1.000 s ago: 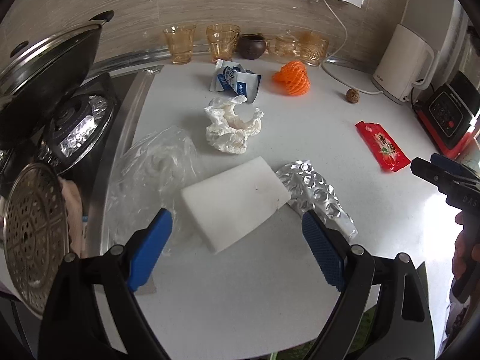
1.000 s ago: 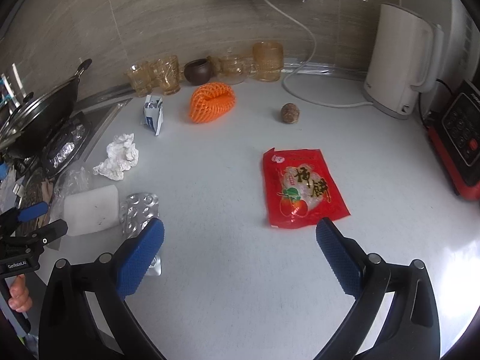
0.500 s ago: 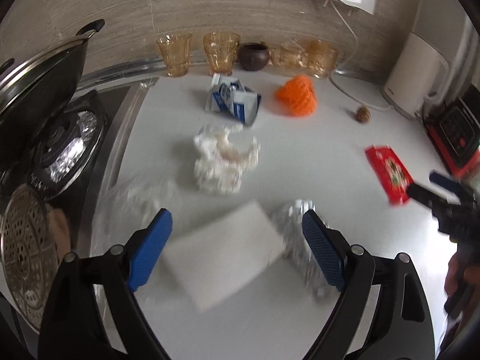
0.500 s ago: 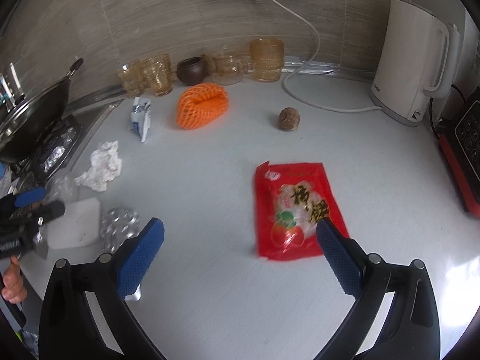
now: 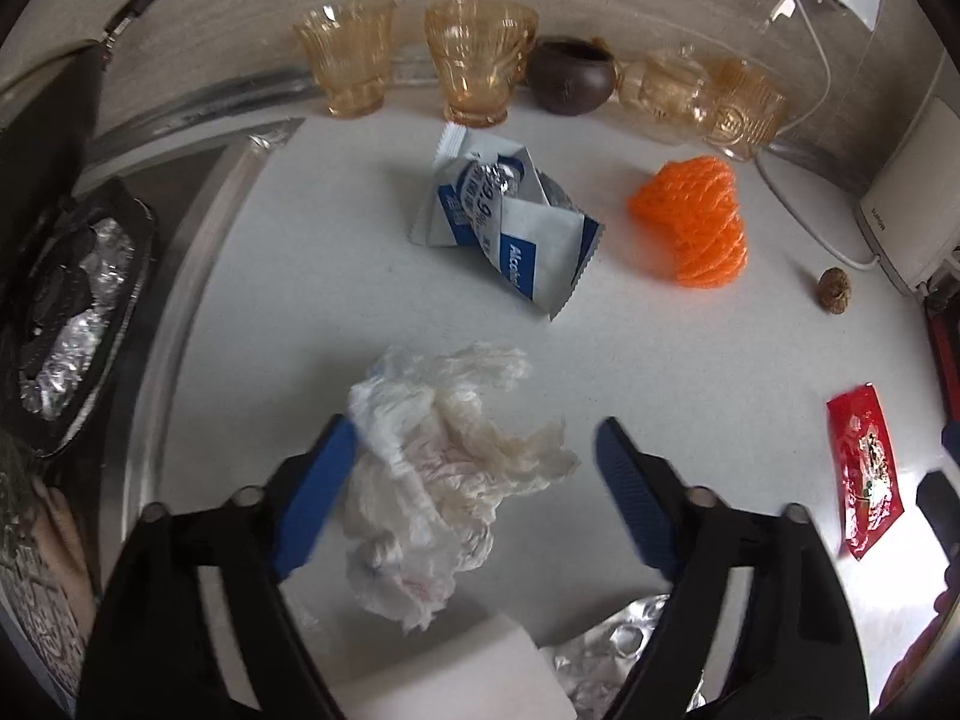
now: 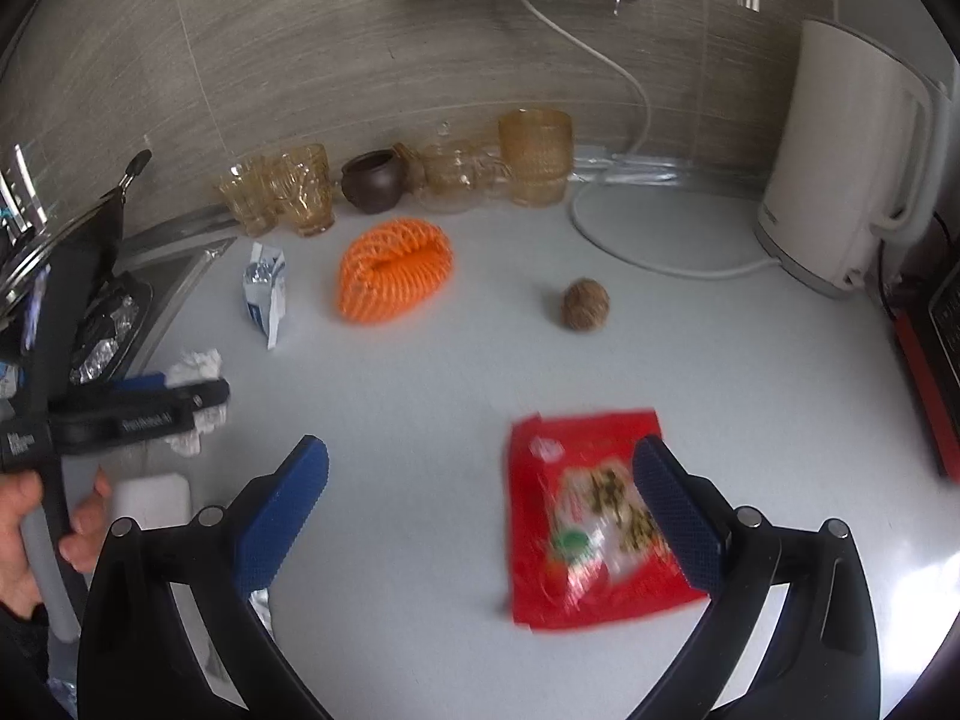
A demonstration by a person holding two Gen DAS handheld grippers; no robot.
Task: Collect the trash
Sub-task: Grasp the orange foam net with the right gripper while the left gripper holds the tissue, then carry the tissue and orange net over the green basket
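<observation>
The left gripper [image 5: 474,474] points steeply down at the white counter [image 5: 336,300] with its jaws closing around a crumpled tissue [image 5: 444,480]; the left pad seems to touch the wad's edge, while the right pad stands apart from it with bare counter between, so nothing is clamped yet. Just behind the tissue, toward the camera, lie a white block [image 5: 462,672] and a foil blister pack [image 5: 606,666], both crowding the fingers' near side. Ahead, open counter separates the tissue from a blue-white wrapper [image 5: 516,234] and an orange net [image 5: 696,222]. To the left the counter ends at a metal stove rim [image 5: 180,276]. The right gripper [image 6: 480,498] hangs wide open over a red packet [image 6: 588,528], its right pad above the packet's right edge, holding nothing. A brown nut [image 6: 585,303] sits well beyond, with clear counter around it.
</observation>
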